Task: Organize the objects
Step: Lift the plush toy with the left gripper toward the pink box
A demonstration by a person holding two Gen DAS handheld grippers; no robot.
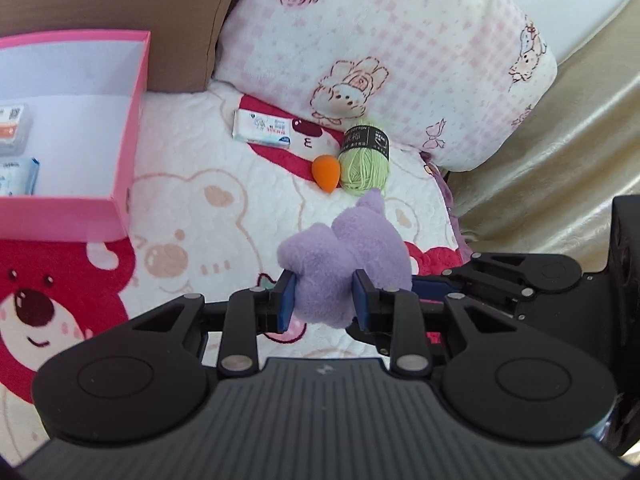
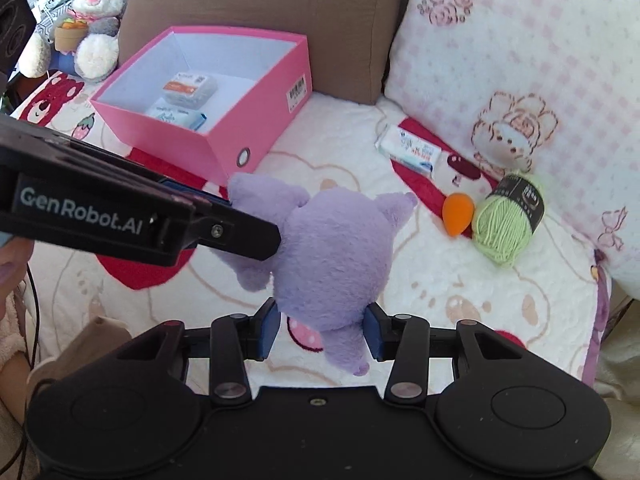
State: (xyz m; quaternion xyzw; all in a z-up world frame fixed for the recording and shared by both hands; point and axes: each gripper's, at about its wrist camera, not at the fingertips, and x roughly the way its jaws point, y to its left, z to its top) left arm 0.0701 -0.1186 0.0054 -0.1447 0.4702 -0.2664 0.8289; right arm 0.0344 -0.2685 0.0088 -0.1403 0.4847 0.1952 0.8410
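Note:
A purple plush toy (image 1: 344, 256) hangs above the bed, held by both grippers. My left gripper (image 1: 325, 300) is shut on one end of it. My right gripper (image 2: 320, 330) is shut on the other end of the plush (image 2: 332, 252); the left gripper (image 2: 256, 236) reaches in from the left there. A pink box (image 2: 256, 120) stands at the back left, with two small packs inside; it also shows in the left wrist view (image 1: 132, 120). On the bed lie a green yarn ball (image 1: 364, 158), an orange egg-shaped sponge (image 1: 326, 172) and a tissue pack (image 1: 264, 132).
A brown cushion (image 2: 320, 8) and a pink-checked pillow (image 2: 520, 60) lean at the back. A grey rabbit plush (image 2: 96, 12) sits at the far left. The bed cover (image 2: 400, 280) has red bear prints. A beige drape (image 1: 560, 160) hangs to the right.

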